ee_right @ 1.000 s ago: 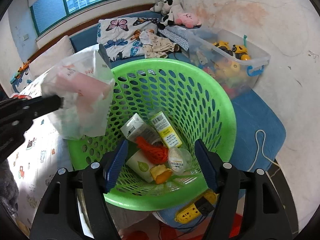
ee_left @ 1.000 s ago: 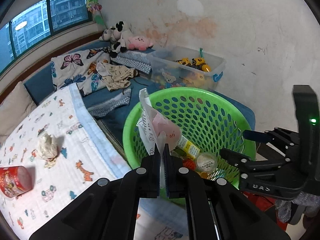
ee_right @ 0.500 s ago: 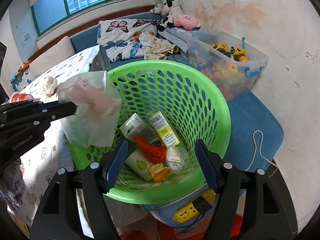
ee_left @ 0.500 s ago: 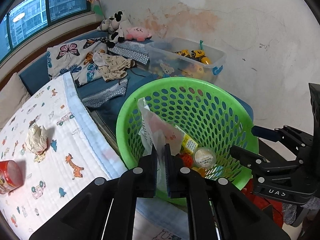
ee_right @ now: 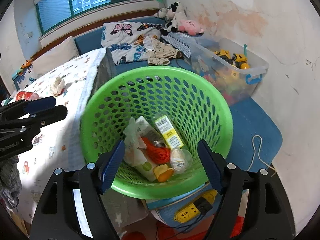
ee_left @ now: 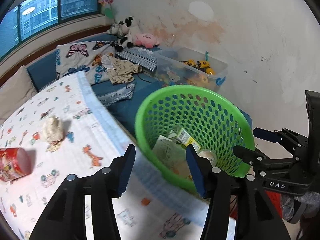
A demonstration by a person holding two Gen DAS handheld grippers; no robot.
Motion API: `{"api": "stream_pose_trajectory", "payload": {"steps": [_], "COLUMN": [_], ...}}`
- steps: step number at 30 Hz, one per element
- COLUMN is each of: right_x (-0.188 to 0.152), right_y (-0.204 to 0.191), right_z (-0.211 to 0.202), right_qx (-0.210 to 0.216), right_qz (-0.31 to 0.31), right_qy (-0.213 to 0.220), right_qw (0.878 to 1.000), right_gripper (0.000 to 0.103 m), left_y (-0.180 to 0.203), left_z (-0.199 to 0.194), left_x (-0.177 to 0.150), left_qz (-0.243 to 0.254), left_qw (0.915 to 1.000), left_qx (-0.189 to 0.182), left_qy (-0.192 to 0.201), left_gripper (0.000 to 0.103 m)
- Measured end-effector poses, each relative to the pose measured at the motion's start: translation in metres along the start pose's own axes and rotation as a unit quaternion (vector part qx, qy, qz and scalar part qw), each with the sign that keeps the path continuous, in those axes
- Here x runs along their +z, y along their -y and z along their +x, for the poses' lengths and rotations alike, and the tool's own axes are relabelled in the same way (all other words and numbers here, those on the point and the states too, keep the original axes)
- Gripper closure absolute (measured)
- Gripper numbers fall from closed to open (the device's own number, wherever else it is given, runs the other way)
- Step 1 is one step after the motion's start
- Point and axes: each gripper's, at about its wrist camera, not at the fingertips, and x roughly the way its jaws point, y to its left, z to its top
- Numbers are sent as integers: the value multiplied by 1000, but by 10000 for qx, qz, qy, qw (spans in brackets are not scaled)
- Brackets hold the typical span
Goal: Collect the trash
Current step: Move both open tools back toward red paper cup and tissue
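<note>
Now, by label:

Basket: one green plastic laundry-style basket (ee_right: pixel 210 100), round, its wall pierced all over with oval holes; centre of the right wrist view, right of centre in the left wrist view (ee_left: pixel 220 112).

Trash in basket: a crumpled clear plastic wrapper (ee_right: pixel 133 140) lies against the lower left wall; beside it one orange net bag (ee_right: pixel 159 153), one yellow-and-white carton with a barcode (ee_right: pixel 169 133), one clear lidded cup (ee_right: pixel 179 159), one white carton with a green leaf mark (ee_right: pixel 146 169).

Trash outside: one wad of crumpled tissue (ee_left: pixel 52 129) and one red tin can (ee_left: pixel 13 164) on its side, both at the left of the left wrist view, well apart from the basket.

Surface: a bed covered by a white quilted blanket (ee_left: pixel 80 136) printed with small animals and cars; the basket stands just beside its edge.

Left gripper (ee_left: pixel 159 168): fingers released, spread wide, holding nothing, over the basket's near rim.

Right gripper (ee_right: pixel 161 167): fingers released, spread wide, empty, framing the basket's bottom.

Room: stained white plaster wall, a window at upper left, a blue cushioned bench with one butterfly-print pillow (ee_right: pixel 128 38), plush toys, one clear plastic bin (ee_right: pixel 258 66) of toys, one yellow power strip (ee_right: pixel 190 212) on the floor at the bottom.
</note>
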Motion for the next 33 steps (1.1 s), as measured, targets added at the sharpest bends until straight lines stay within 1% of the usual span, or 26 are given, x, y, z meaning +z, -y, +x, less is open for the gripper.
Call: {"api": "stream_pose_trajectory", "payload": {"steps": [2,4,7,9,11,15,24,29,33], "right_x": [2,5,9,12,15,23,41,53,62], "right_y": [-6,-14,-28,-38,-48,-70,-127,-157,-185], "right_z": [-2,-3,-4,-3,-1,5,24,38,52], "right_qx": [56,105,202,264,315,487,844,1103,1234], "right_qz": [-33,-88,-185,-274,-358,-488,-906,-1040,-1228], "right_qy": [22,54,79,82,79,43,-24,-109,-178], "right_qw": [10000,9999,9996,9992,9988,9976,9923,9884,9846], "right_gripper": [23,22,19,18,17,16,16,16,16], "left_y": [-8,-19,-34,-45,-59,-91,-166,-211,-243], "left_z": [-7,-16,-30,-37,-45,-61,-94,-106,-111], "left_x": [-3,-8,-15,-20,-26,-37,-53,-62,-69], "left_qz": [-55,-143,-270,-352,-452,-687,-1262,-1614,-1905], "left_qw": [9999,9997,9991,9984,9973,9939,9806,9687,9602], "left_qx": [105,165,305,402,545,833,1464,1848,2011], "left_qy": [20,61,129,162,173,215,335,385,356], "left_gripper": [45,44,35,34,30,27,27,26,26]}}
